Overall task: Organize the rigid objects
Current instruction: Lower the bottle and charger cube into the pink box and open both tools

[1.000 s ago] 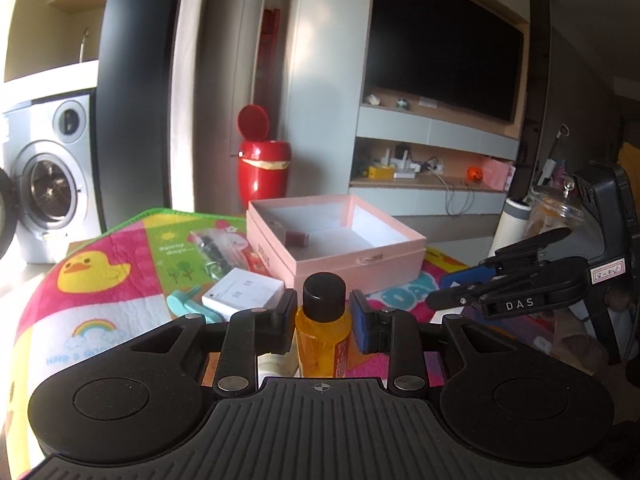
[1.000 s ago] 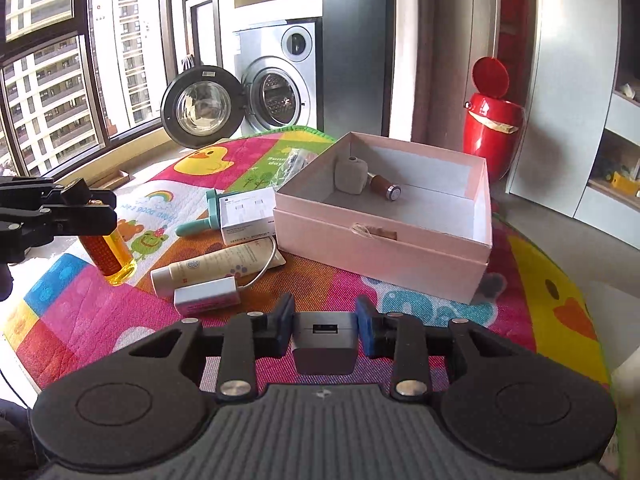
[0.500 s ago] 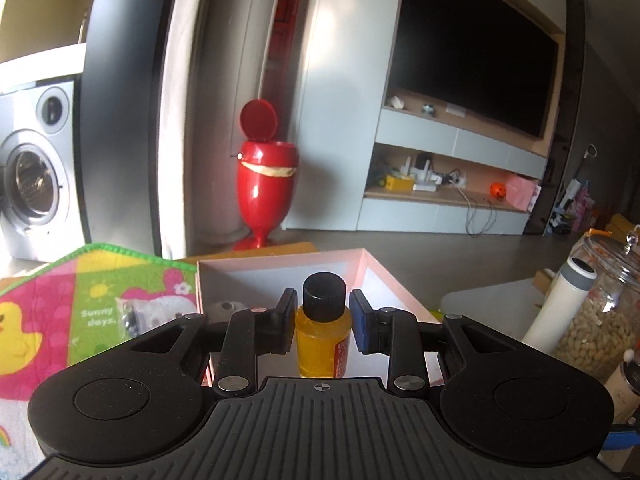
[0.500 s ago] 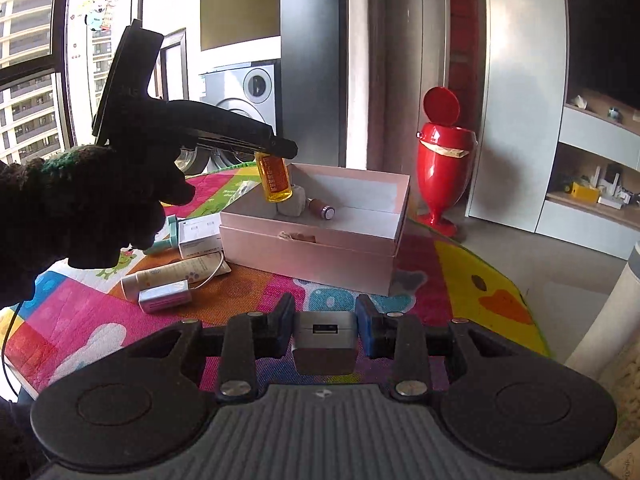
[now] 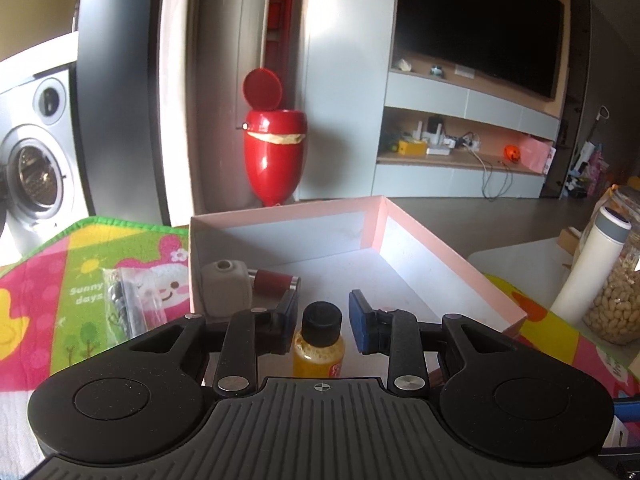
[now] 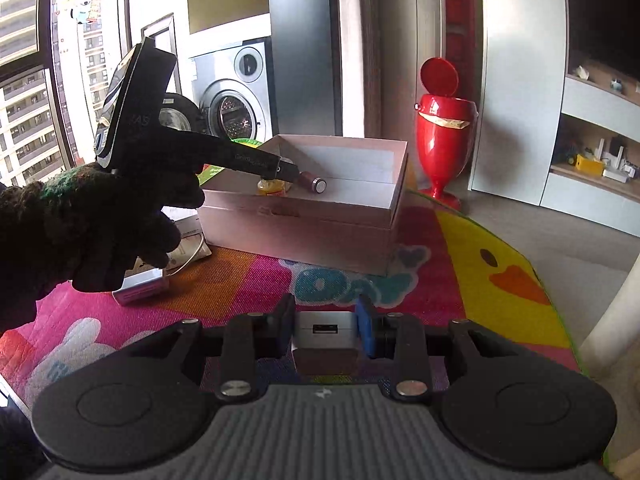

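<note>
My left gripper [image 5: 324, 316] reaches into the open pink box [image 5: 280, 214] and is shut on a small yellow bottle with a black cap [image 5: 320, 344], which sits low between the pads. Just beyond it in the box's left corner lie a grey cube-shaped piece [image 5: 226, 292] and a red-brown cylinder [image 5: 274, 280]. In the right wrist view a gloved hand [image 6: 92, 220] holds that left gripper [image 6: 286, 172] over the pink box [image 6: 296, 236], with the yellow bottle [image 6: 272, 188] under its tips. My right gripper [image 6: 324, 320] hangs above the play mat, shut on a small silver block with a USB port [image 6: 324, 336].
A colourful play mat [image 6: 500, 248] covers the floor. On it lie a clear plastic bag [image 5: 124, 300] and a small pink-white box [image 6: 140, 288]. A red bin [image 6: 440, 120] and a washing machine [image 6: 236, 100] stand behind. A white flask [image 5: 592, 264] and a nut jar [image 5: 620, 292] stand right.
The left gripper has carried the yellow bottle from over the mat to the pink box and down into it; the bottle now shows lower between the fingers. The right gripper drifted slightly towards the box.
</note>
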{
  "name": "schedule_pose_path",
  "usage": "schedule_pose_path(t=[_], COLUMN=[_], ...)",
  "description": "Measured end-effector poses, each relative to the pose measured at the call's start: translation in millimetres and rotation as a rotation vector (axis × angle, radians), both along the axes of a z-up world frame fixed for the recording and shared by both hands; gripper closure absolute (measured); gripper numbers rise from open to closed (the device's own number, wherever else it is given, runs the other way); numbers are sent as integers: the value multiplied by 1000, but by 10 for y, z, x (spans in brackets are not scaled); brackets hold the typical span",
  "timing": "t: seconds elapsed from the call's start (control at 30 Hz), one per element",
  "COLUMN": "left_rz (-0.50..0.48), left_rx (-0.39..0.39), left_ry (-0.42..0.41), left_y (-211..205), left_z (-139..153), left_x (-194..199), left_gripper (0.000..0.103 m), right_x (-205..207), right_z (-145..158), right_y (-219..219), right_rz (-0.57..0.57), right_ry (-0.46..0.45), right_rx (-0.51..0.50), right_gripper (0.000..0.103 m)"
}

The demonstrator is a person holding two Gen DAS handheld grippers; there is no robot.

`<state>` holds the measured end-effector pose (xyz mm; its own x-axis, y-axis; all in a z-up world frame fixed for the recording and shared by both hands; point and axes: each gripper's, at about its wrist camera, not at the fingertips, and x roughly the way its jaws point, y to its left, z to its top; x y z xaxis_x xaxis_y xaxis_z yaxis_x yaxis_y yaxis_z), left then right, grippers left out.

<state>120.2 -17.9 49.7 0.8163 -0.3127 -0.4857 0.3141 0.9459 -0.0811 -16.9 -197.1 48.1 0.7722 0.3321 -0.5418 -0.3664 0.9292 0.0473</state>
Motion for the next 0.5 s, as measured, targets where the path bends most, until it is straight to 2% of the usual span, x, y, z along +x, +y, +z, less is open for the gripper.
schedule_pose_path(t=[0.07,0.2,0.3,0.37,0.43,0.5], left_rz=[-7,43,102,155,228,293], left_rx=[-34,-113,-159,-159,-161,-175], left_ry=[-34,-121,-136,-112,-50,14], left_y=[60,375,697,896,1142,1372], left_z=[138,407,456,421,337,231], left_x=[-54,-345,-576,-691,-798,-884], left_gripper=[71,71,71,71,71,72], right_x=[79,420,769,963,1024,988], right_z=[132,539,802,859,826,731], right_y=[33,112,176,267,377,461], right_rz=[-7,-32,-28,-44,-61,-23], right_ry=[-42,-144,-192,-193,-190,-167], right_rx=[0,48,103,78,36,26], right_gripper=[71,71,71,64,46,41])
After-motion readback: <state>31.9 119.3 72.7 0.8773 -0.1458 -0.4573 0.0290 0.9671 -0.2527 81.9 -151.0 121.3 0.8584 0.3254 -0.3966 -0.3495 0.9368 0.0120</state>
